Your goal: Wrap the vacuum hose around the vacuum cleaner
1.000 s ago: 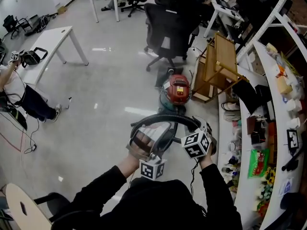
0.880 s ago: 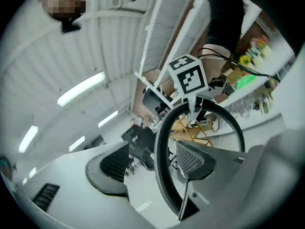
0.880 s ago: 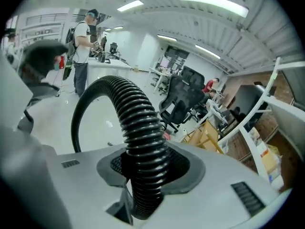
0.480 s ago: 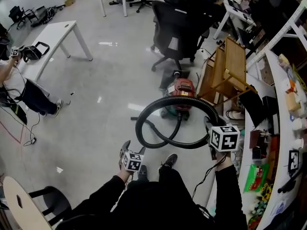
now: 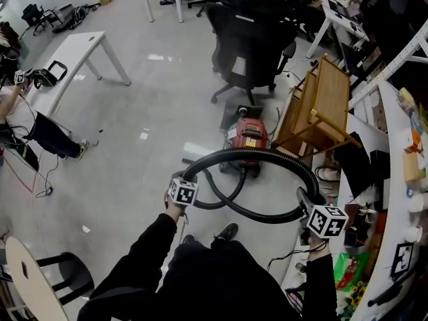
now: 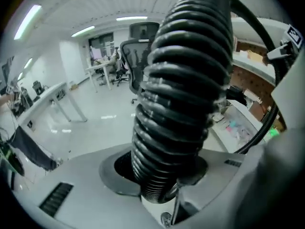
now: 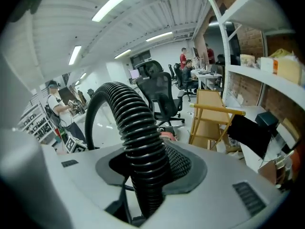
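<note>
The red vacuum cleaner (image 5: 246,139) stands on the floor ahead of me. Its black ribbed hose (image 5: 267,156) arcs in a wide loop between both grippers. In the head view my left gripper (image 5: 179,181) is at the loop's left end. In the left gripper view its jaws have just been closing, and the left gripper (image 6: 162,173) now clamps the hose (image 6: 181,99). My right gripper (image 5: 306,202) holds the loop's right end. Its jaws have just been opening a little, but in the right gripper view the right gripper (image 7: 143,185) still presses on the hose (image 7: 136,128).
A black office chair (image 5: 251,42) stands behind the vacuum, and a tipped wooden rack (image 5: 321,109) lies to its right. Cluttered white shelves (image 5: 401,179) run along the right. A white table (image 5: 73,52) and a person (image 5: 27,132) are at the left. My shoe (image 5: 227,231) is under the loop.
The left gripper came off the hose, dropped low, then took the loop's left side. The right gripper carried its end to the right, which widened the loop.
</note>
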Tool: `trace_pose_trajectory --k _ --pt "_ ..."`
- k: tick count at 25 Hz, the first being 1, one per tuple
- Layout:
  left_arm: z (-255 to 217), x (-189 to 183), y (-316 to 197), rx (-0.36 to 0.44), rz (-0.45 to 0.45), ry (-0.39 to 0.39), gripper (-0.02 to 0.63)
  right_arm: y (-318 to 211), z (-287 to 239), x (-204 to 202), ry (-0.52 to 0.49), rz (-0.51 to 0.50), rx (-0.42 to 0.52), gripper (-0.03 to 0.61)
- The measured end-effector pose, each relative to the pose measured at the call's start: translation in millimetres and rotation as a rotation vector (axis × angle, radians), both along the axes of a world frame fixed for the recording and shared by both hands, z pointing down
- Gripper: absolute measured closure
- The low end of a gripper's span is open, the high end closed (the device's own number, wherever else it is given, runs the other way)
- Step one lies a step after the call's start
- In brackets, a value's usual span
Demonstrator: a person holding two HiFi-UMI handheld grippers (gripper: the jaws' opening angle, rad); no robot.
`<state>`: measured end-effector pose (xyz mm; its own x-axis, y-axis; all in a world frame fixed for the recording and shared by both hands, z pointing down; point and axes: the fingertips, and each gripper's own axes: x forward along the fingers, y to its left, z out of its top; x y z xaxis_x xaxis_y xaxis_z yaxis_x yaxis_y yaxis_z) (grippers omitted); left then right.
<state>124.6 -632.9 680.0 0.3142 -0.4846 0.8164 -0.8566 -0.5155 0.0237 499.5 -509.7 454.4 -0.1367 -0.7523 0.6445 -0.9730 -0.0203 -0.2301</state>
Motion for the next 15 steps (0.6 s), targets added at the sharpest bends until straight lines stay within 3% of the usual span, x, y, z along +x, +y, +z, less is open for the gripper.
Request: trace_pose_trajectory --k 5,8,15 --pt "-32 27 -34 0.001 -0.035 -0.048 0.454 -13 61 42 -0.172 0.122 0.005 0.402" --pt "-43 42 -52 -0.010 -0.026 -0.075 0.454 -12 89 49 -0.265 0.221 -0.045 0.396" --pt "-37 75 -115 -0.035 0.058 -0.080 0.456 -32 156 47 -0.433 0.332 -0.209 0.396"
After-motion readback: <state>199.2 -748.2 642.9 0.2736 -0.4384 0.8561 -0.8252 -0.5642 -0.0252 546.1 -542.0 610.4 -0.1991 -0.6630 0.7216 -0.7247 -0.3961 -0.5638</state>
